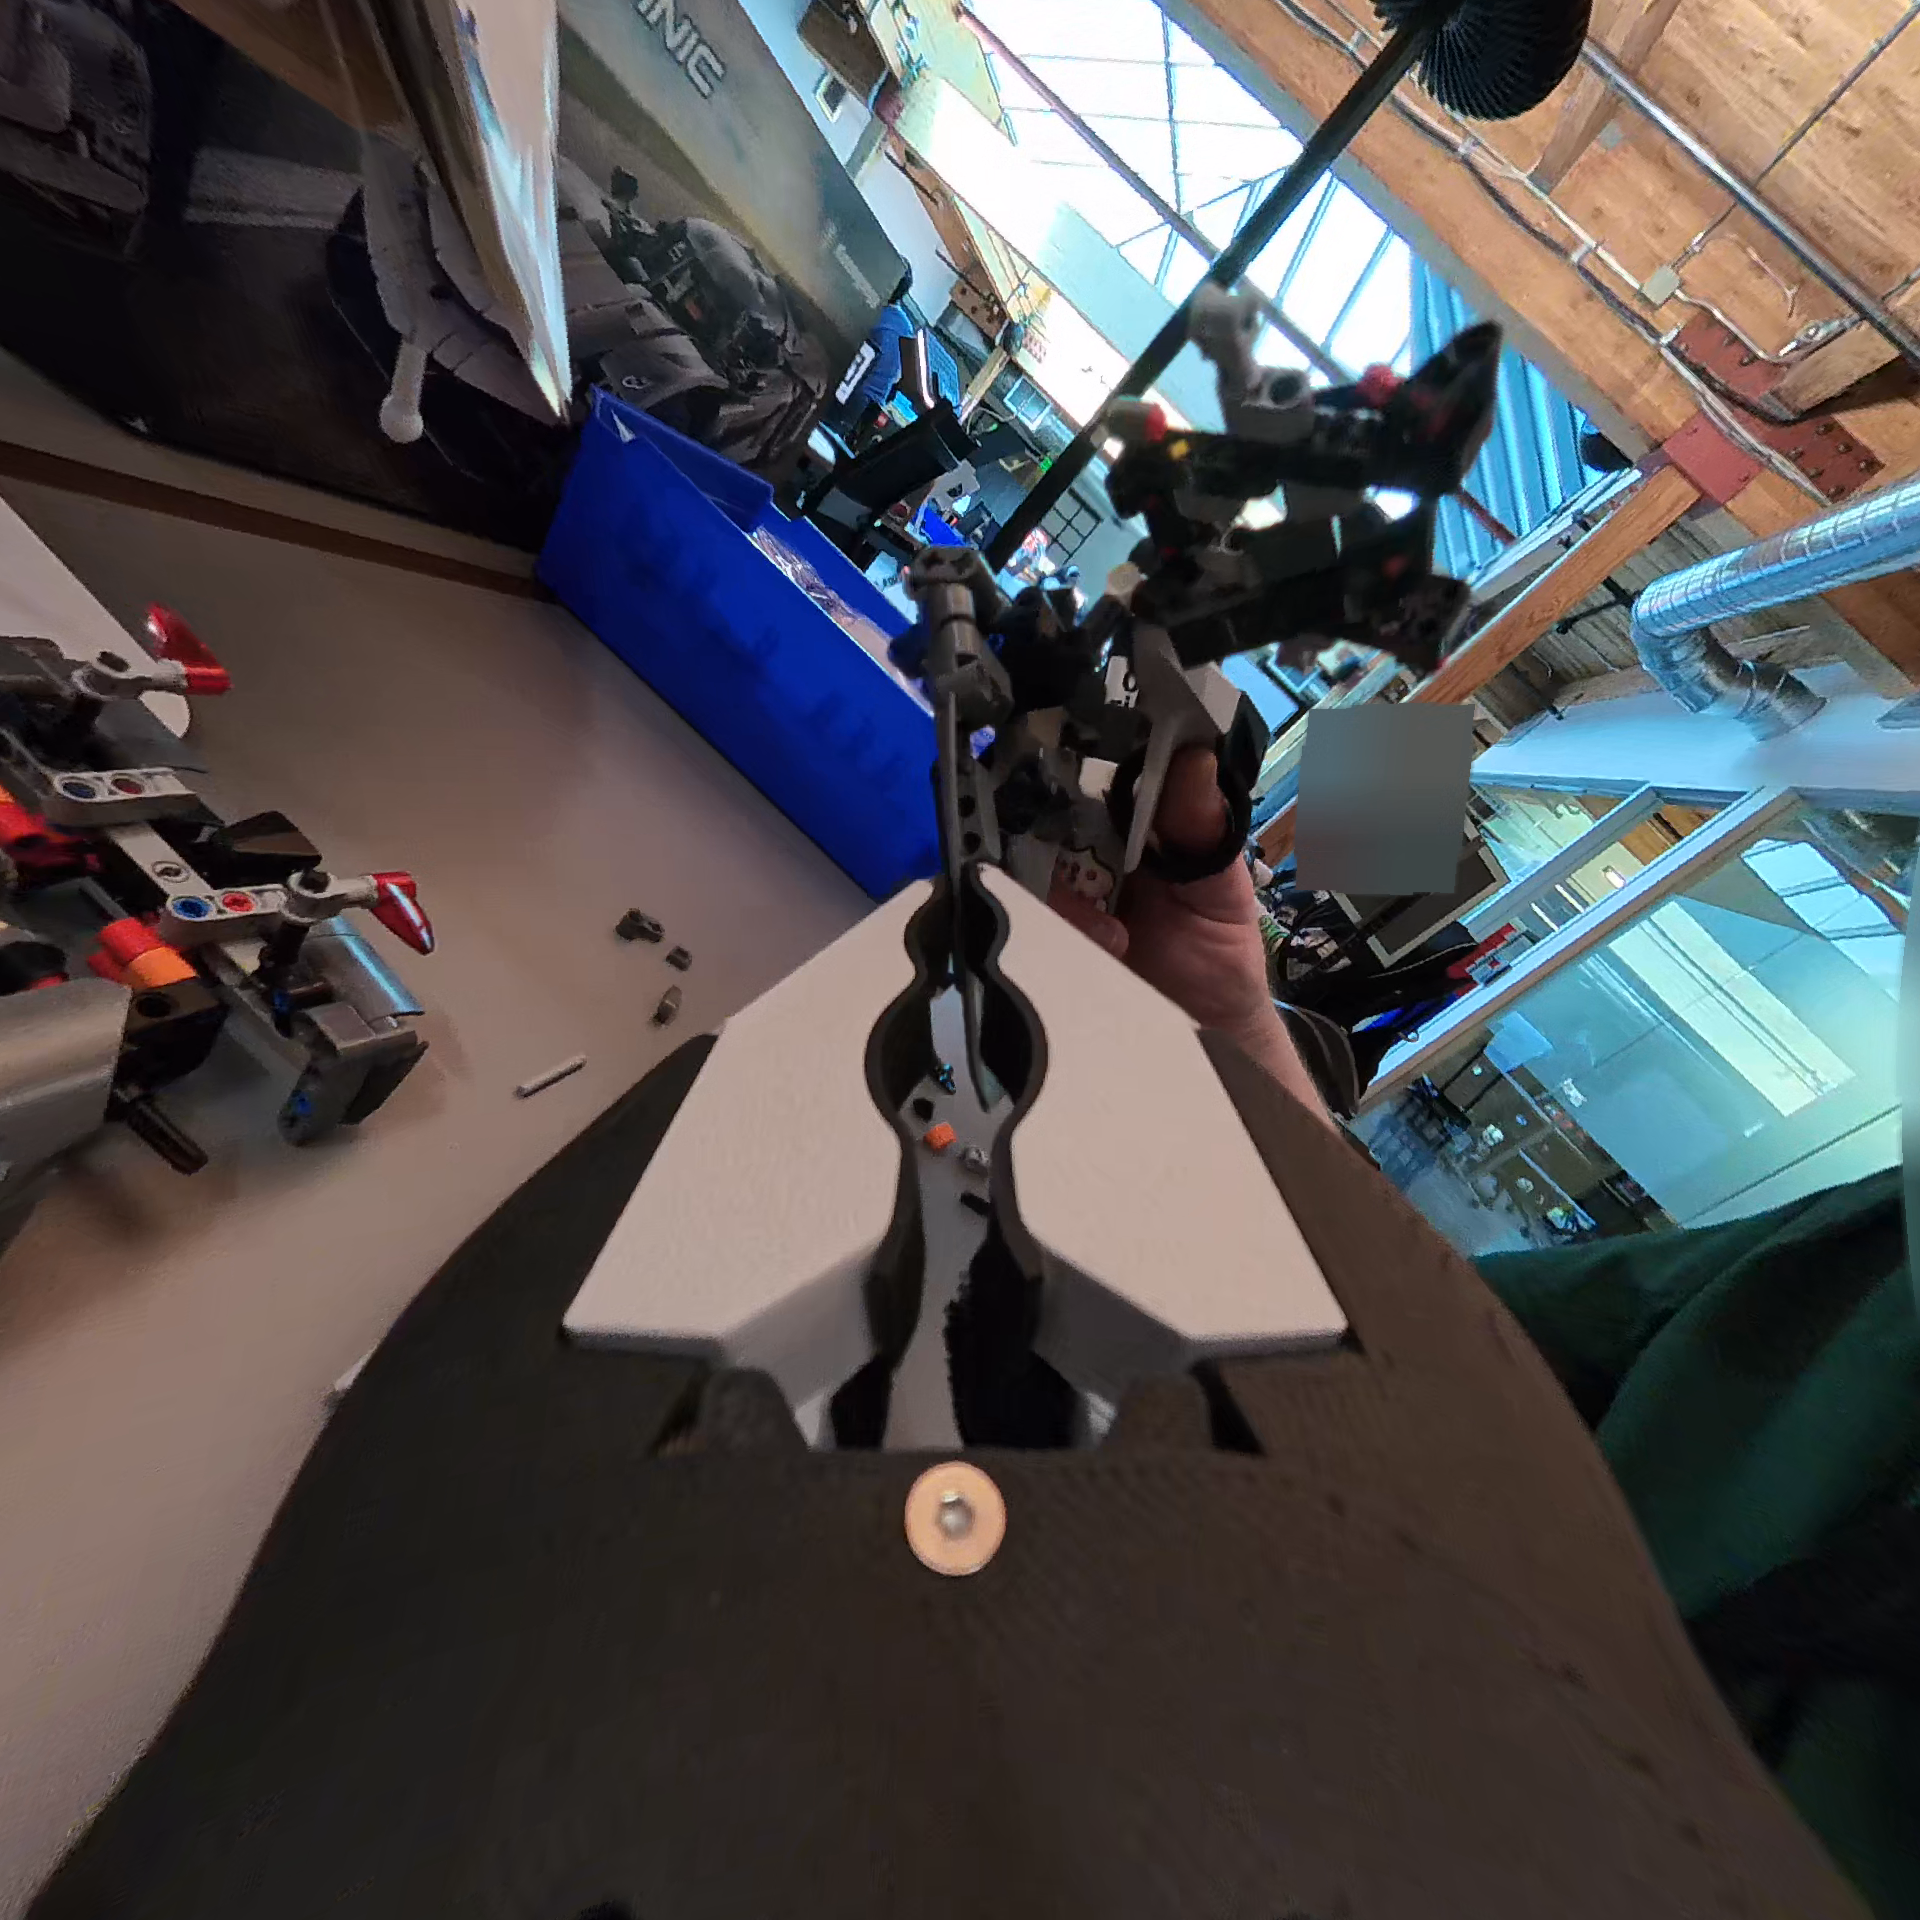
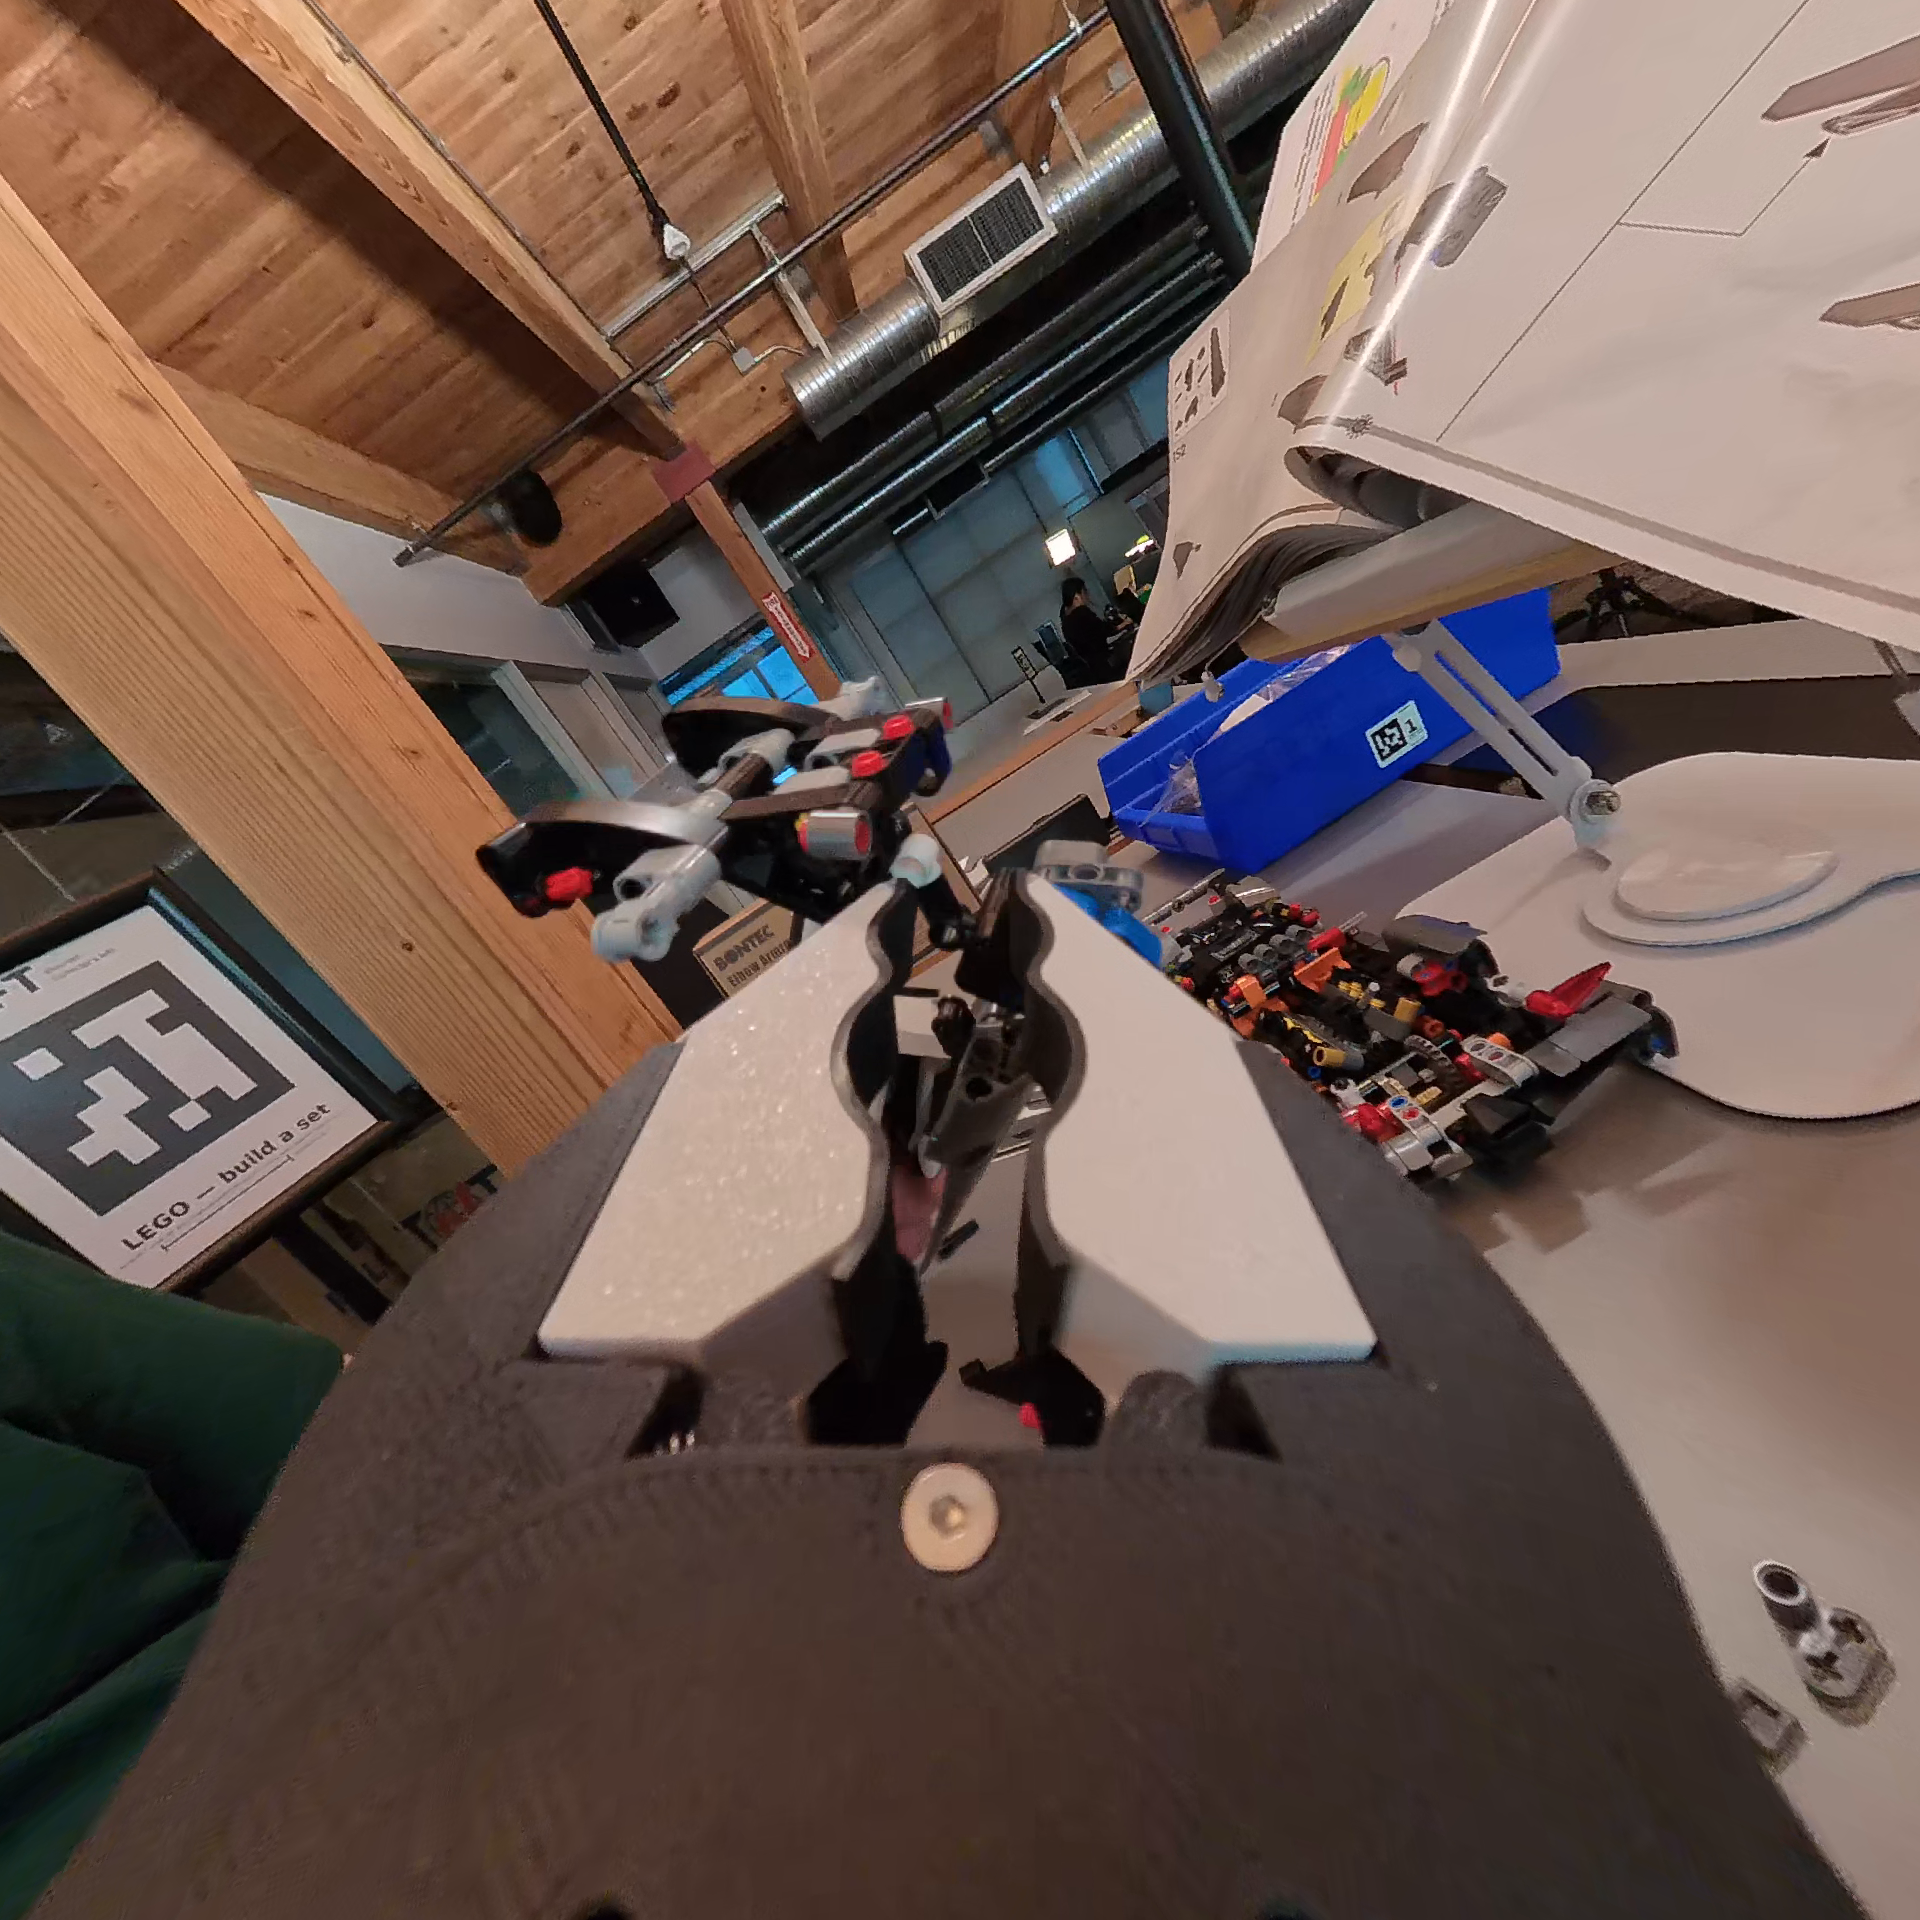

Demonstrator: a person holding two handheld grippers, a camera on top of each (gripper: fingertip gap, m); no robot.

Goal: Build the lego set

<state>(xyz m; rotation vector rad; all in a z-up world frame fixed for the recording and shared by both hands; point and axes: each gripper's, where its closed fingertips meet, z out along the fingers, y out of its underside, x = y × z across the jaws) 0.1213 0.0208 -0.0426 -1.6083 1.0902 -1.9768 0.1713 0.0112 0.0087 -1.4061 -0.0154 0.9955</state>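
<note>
My left gripper (image 1: 961, 888) is shut on a thin grey beam (image 1: 961, 748), seen edge-on between its pads. The beam runs up into a black sub-assembly with fins and red pins (image 1: 1309, 488), which is held in the air. My right gripper (image 2: 961, 914) points at the same sub-assembly (image 2: 748, 810). Its fingers stand apart, with a black rod and a dark beam (image 2: 977, 1081) of the assembly between them, and a gap shows beside the pads. In the left wrist view the right gripper (image 1: 1164, 727) shows farther off with a hand on it.
The larger car model (image 2: 1434, 1029) lies on the grey table (image 2: 1662, 1299) and also shows in the left wrist view (image 1: 208, 935). A blue bin (image 2: 1330, 758) stands behind it. An open instruction booklet (image 2: 1558, 260) rests on a white stand. Small loose parts (image 1: 655, 945) lie on the table. Left tips to right tips: about 8 centimeters.
</note>
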